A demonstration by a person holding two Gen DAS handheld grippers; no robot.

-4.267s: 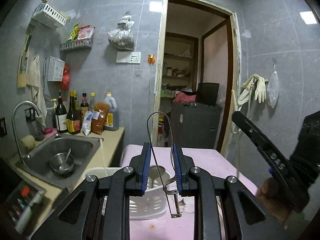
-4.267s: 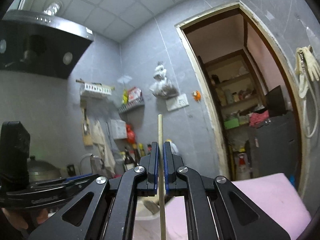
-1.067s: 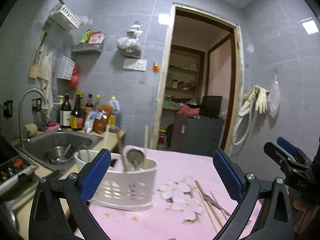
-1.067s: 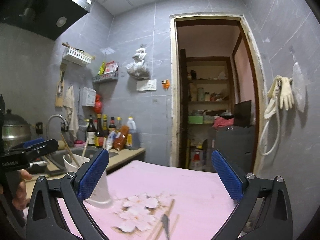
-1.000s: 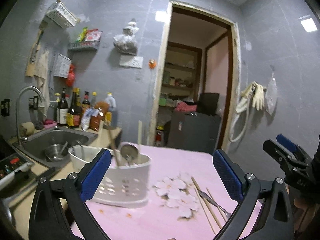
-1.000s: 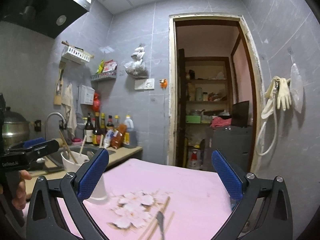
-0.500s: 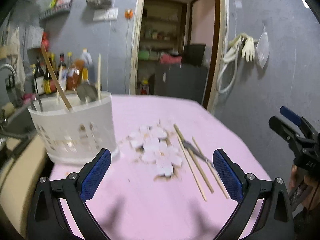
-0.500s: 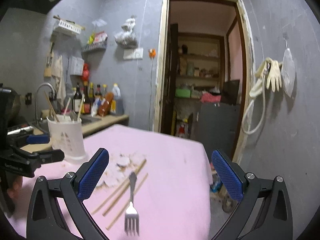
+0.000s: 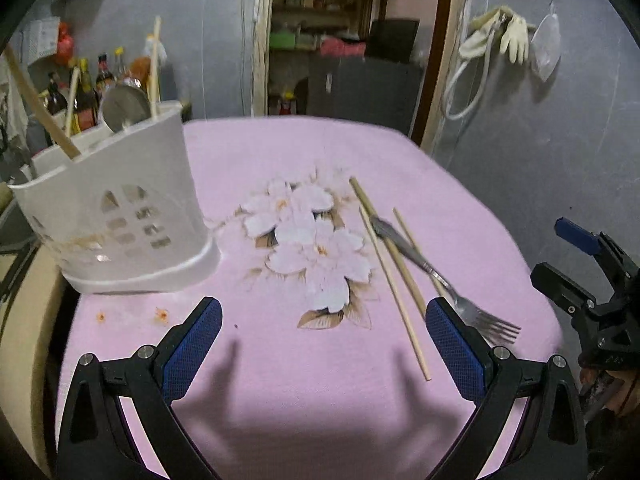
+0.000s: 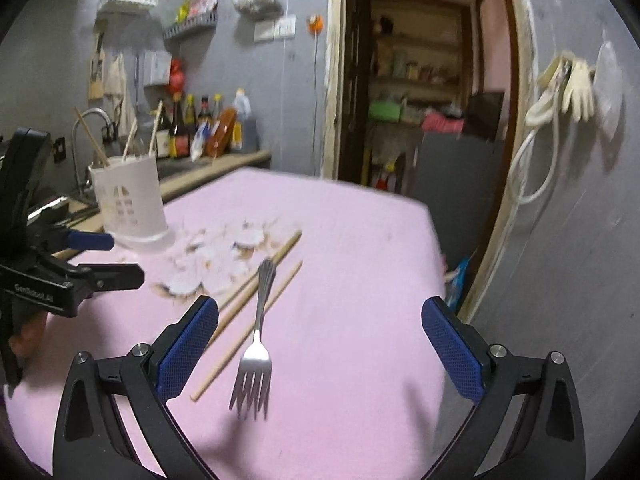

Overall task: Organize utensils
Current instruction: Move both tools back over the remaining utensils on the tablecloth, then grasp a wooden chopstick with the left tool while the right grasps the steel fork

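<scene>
Both tongs hang released and empty over the soft pink flower-printed tablecloth [image 9: 280,152], the left gripper [image 9: 320,344] near its middle and the right gripper [image 10: 320,344] almost above the shiny metal fork [image 10: 256,344]. That fork lies across three slim pale wooden chopsticks [image 9: 394,264] to the right of the white perforated plastic utensil holder [image 9: 120,216], which stands at the far left holding more sticks and a steel spoon. I'd take the slick fork first, pinching its narrow handle squarely so it doesn't drag the round sticks along.
</scene>
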